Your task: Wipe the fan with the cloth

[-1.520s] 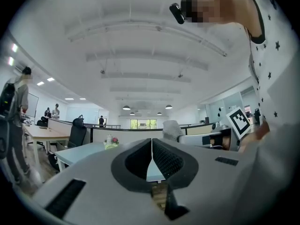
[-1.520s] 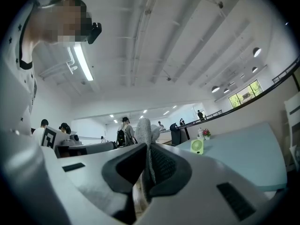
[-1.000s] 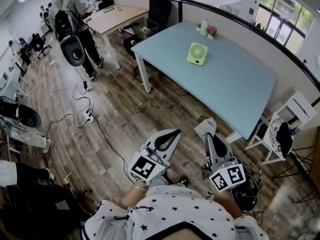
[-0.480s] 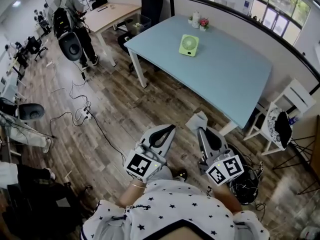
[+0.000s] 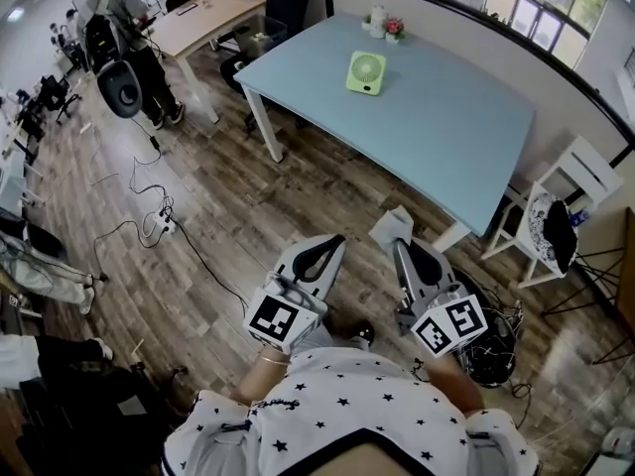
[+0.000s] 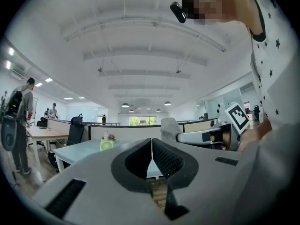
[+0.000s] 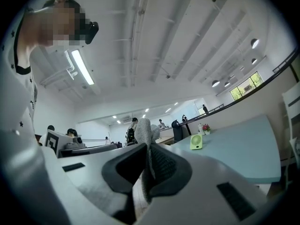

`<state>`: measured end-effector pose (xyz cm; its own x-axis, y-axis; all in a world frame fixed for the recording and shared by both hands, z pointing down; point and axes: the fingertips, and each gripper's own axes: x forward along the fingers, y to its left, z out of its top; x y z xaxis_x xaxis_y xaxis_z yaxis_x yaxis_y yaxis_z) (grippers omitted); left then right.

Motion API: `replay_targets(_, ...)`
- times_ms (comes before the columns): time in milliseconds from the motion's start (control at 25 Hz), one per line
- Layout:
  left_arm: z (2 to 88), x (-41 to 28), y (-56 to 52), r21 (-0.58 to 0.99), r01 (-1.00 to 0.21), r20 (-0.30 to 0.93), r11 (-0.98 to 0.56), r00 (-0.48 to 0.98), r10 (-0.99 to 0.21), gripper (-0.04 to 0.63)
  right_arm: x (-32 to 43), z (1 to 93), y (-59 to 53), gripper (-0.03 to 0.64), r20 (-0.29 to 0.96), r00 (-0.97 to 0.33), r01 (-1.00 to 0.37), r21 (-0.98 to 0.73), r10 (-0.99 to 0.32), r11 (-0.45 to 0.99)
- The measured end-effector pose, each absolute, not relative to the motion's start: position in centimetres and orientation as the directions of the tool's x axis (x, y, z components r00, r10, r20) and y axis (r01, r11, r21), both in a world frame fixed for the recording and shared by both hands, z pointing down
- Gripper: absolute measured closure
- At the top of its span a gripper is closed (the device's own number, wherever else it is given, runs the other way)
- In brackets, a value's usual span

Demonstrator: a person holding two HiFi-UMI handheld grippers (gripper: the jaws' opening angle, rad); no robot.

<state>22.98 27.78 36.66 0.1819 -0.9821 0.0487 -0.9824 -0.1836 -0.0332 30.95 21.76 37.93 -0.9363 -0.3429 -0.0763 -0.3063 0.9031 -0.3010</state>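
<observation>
The green desk fan (image 5: 365, 71) stands upright on the table (image 5: 466, 167), well ahead of both grippers. The right gripper (image 5: 399, 249) clamps the cloth (image 5: 391, 227). The left gripper (image 5: 334, 242) has its jaws together, empty.

In the head view, the fan (image 5: 365, 71) sits in the upper centre of the frame and is too small for its grille or controls to be read. The items (image 5: 385, 26) behind it at the far end of the table (image 5: 446, 137) are too small to identify.

The cloth (image 5: 393, 228) shows only as a tuft past the tip of the right gripper (image 5: 398, 250); the jaws hide the rest.

At the left edge, only a person's legs (image 5: 40, 266) show; the frame cuts off the rest.

In the right gripper view, the lower end of the cloth (image 7: 146, 139) disappears between the pressed jaws.
</observation>
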Motion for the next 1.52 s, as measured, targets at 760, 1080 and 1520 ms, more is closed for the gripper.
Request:
replay_targets(760,36.5,10.8,25.9,-0.001,-0.966,0.010,-0.260,0.260,-0.966,0.565,20.2,37.8,20.5,0.595,-0.032,-0.892,-0.424,-0.289,-0.451,0.859)
replay_targets(1080,36.8,6.1,23.7,0.021,-0.949,-0.003,-0.316,0.316,-0.949,0.565,16.1,38.1,18.6,0.595,-0.005,-0.867,-0.476,-0.289,-0.498,0.831)
replay_targets(1520,36.9,-2.6,22.1,0.021,-0.946,-0.008,-0.325,0.325,-0.946,0.565,8.4,38.4,16.2,0.595,-0.017,-0.847,-0.499,-0.323,-0.532,0.804)
